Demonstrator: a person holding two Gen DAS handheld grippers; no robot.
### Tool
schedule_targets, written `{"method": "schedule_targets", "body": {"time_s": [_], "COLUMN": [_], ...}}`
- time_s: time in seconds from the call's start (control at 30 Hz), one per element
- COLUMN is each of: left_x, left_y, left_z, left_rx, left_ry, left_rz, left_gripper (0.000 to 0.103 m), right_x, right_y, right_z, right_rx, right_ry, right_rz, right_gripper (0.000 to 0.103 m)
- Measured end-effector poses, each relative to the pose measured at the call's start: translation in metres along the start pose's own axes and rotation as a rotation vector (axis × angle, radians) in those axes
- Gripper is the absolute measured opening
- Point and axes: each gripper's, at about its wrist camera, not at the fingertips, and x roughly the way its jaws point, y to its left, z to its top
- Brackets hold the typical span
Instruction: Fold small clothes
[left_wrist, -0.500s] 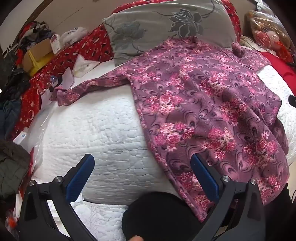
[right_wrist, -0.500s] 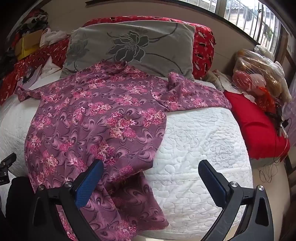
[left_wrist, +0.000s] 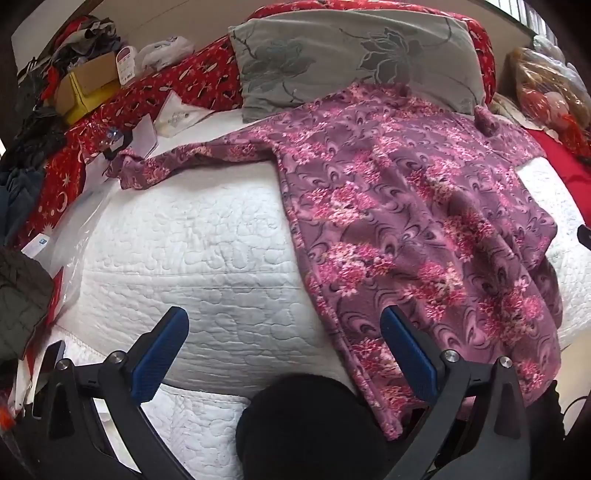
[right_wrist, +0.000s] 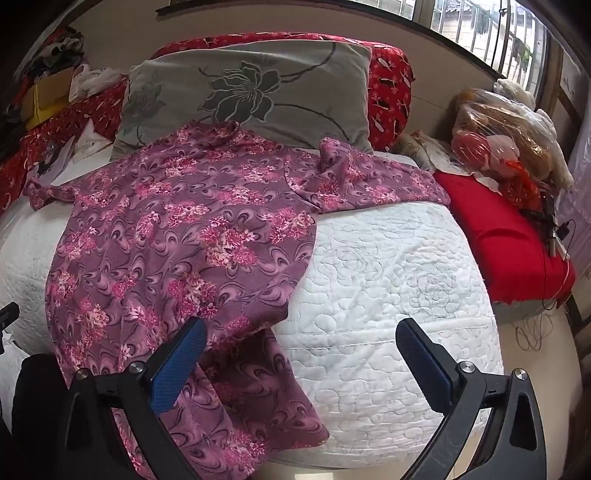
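A purple long-sleeved top with pink flowers (left_wrist: 406, 229) (right_wrist: 177, 236) lies spread on a white quilted bed (left_wrist: 192, 251) (right_wrist: 388, 273). Its collar rests against a grey pillow, its sleeves stretch to both sides, and its hem hangs over the near edge. My left gripper (left_wrist: 284, 332) hovers open above the bed's near edge, with the top's left hem edge just inside its right finger. My right gripper (right_wrist: 301, 345) is open over the near edge too, its left finger above the hem's right corner. Neither one touches the cloth.
A grey flower-print pillow (right_wrist: 251, 92) leans on a red patterned cushion at the head. Boxes, papers and clothes (left_wrist: 88, 85) crowd the left side. A red blanket (right_wrist: 506, 240) and plastic bags (right_wrist: 498, 129) lie on the right. A black rounded shape (left_wrist: 303, 424) sits low between the left fingers.
Both views have shifted slightly; the pillow and the head of the bed show a bit more in the left wrist view. The top lies as before and both grippers stay open.
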Motion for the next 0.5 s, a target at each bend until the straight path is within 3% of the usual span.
{"method": "schedule_targets", "body": {"time_s": [0.5], "left_x": [-0.005], "left_y": [-0.015], "left_z": [0.004], "left_rx": [-0.001], "left_ry": [-0.011], "left_rz": [-0.064], "left_gripper": [0.103], "right_x": [-0.003], "right_y": [-0.017], "right_z": [-0.019], "right_rx": [0.073], "right_ry": [0.01], "right_rz": [-0.011], "right_gripper": [0.102]}}
